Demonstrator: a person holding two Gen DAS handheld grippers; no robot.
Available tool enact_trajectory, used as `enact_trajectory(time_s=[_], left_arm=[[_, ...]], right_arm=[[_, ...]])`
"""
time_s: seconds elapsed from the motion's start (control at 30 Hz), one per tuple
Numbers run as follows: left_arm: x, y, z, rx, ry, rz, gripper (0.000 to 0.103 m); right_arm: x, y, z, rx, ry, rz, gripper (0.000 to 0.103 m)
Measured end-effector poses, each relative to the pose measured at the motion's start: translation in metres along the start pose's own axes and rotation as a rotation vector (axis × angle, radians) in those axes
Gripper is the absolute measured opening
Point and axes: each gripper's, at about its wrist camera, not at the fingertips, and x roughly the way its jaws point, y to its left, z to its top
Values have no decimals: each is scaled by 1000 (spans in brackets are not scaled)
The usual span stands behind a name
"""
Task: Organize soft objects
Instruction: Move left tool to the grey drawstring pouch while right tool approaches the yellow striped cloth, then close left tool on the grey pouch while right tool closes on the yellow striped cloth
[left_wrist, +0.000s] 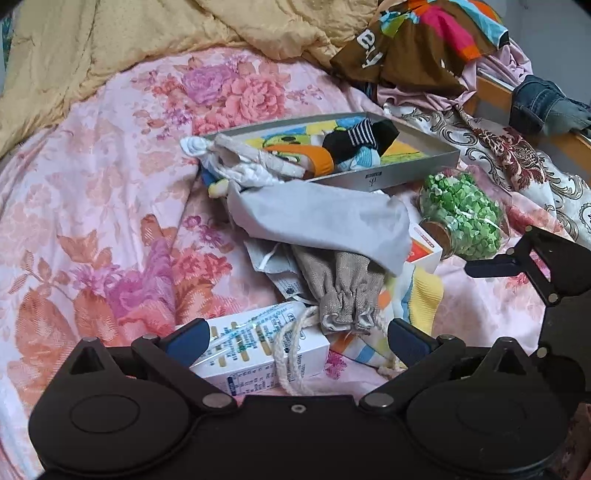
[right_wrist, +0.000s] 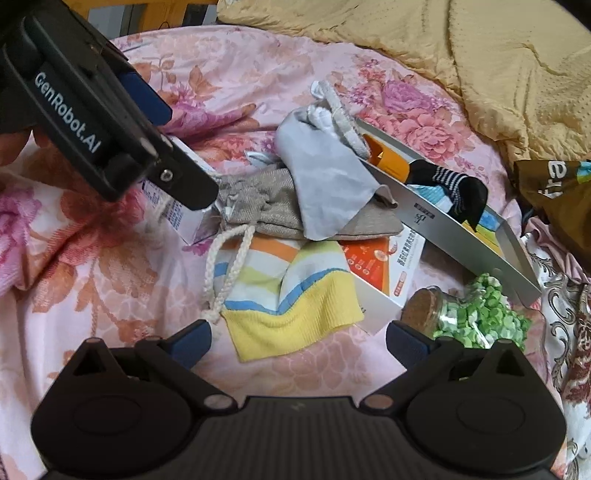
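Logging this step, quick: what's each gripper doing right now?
Left gripper: open, holding nothing, over the white box.
Right gripper: open, holding nothing, striped sock ahead.

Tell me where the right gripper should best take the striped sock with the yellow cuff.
Probably the yellow cuff: it lies flat, uncovered, nearest the open right gripper. Come from above, one finger on each side edge; the toe end sits under the beige drawstring pouch.

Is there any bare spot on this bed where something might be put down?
Yes. The floral sheet lies bare to the left of the pile, between the yellow quilt and the white carton. It is crowded in the middle, where the grey cloth, drawstring pouch, striped sock, jar and shallow box overlap.
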Motion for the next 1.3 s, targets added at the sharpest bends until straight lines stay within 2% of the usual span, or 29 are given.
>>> enact_trajectory(time_s=[0.27, 0.47, 0.7, 0.93, 1.13, 1.3], left_arm=[[12, -1, 2, -9, -22, -64, 102], [16, 1, 7, -56, -49, -119, 102], [28, -8, 8, 1, -37, -161, 89], [31, -9, 7, 16, -32, -176, 86], [34, -6, 8, -7, -18, -192, 76], [38, -5, 9, -4, -4, -196, 55]], right_arm=[[10, -2, 5, -3, -27, 28, 99], [16, -2, 4, -12, -25, 28, 97], [19, -6, 6, 3, -25, 39, 96], [22, -10, 7, 23, -25, 43, 95], [23, -10, 7, 20, -24, 47, 94], [23, -11, 7, 18, -19, 42, 94]])
